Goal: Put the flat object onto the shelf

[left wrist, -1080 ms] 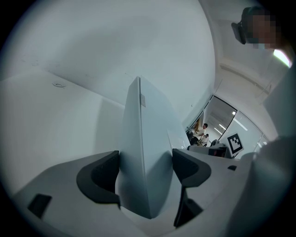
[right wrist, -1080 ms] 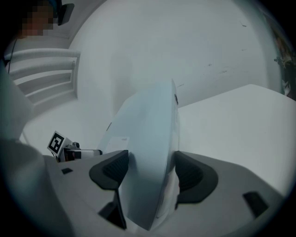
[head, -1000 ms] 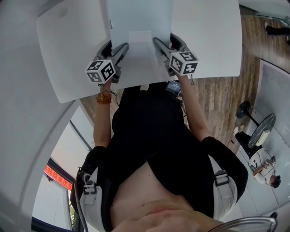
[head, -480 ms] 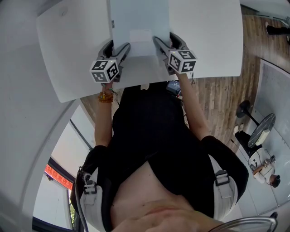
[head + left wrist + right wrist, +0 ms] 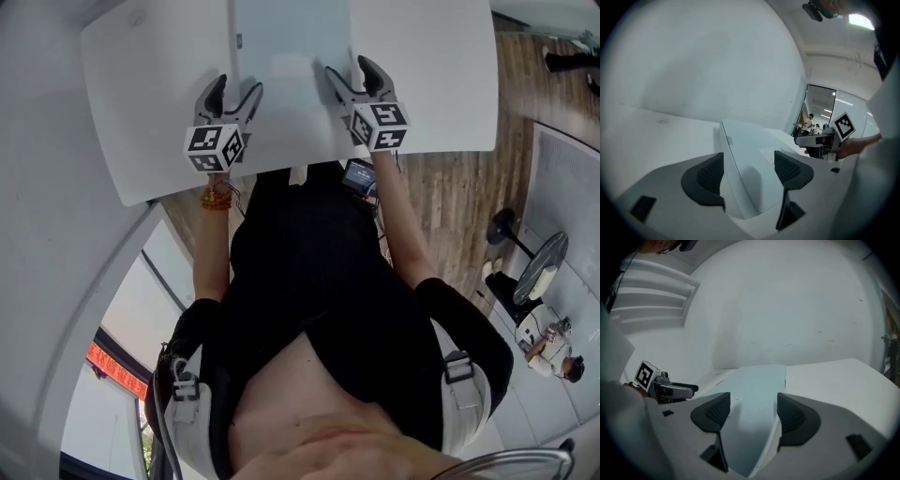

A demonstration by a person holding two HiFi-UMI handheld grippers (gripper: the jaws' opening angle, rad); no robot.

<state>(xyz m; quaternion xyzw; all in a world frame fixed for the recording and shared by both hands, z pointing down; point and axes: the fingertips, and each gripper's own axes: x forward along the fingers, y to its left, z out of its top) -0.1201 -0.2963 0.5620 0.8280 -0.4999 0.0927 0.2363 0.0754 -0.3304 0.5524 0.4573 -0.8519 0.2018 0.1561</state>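
Straddling flat object (image 5: 291, 33) edges, hand-held grippers (image 5: 234, 87) (image 5: 349, 67) (jaws apart)

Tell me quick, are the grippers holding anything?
Left gripper: open, astride one edge of the flat object.
Right gripper: open, astride its other edge.

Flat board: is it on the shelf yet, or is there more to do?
Nearly finished. Done: the flat board lies flat on the white shelf. In hand: nothing is gripped; the left gripper and right gripper are both open, jaws apart at the board's near corners. Left, probably: just pulling both grippers away.
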